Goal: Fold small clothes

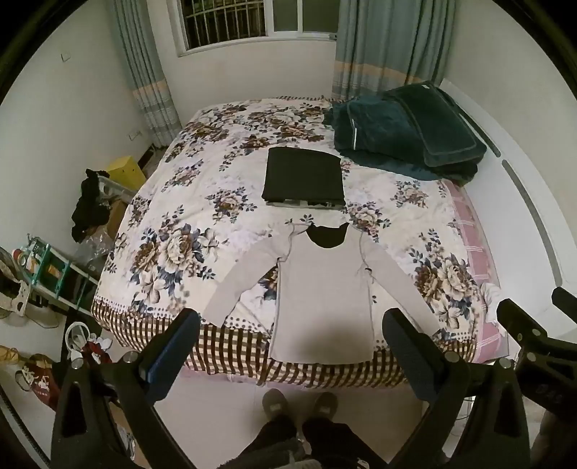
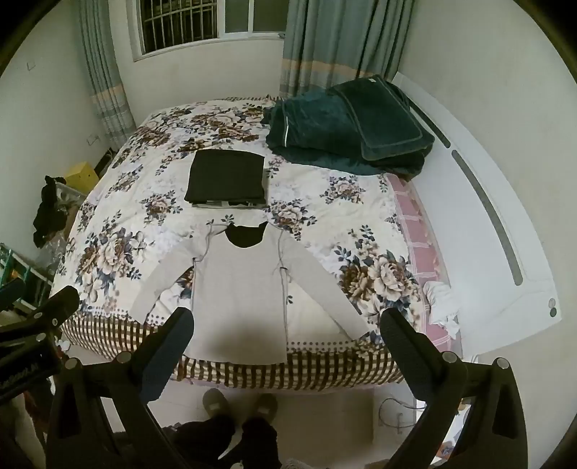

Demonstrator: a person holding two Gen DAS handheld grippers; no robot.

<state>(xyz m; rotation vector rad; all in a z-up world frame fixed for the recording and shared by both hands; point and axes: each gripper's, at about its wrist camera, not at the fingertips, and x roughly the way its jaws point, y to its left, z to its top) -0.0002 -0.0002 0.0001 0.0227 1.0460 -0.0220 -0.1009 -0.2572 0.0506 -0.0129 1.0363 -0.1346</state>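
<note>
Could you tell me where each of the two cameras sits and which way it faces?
Left wrist view: sits on the left hand-held gripper, held high at the bed's foot, looking down at the grey long-sleeved top; its open fingers, the right hand-held gripper at the right edge and the person's slippered feet show.
Right wrist view: sits on the right hand-held gripper, a little further right, facing likewise; the left hand-held gripper shows at the left edge.
Shared: the top, the folded black garment, the dark green blanket and the window.

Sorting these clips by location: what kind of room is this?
Likely a home bedroom: a bed with a floral quilt, grey-green curtains beside a barred window, and a dark green folded blanket.
</note>
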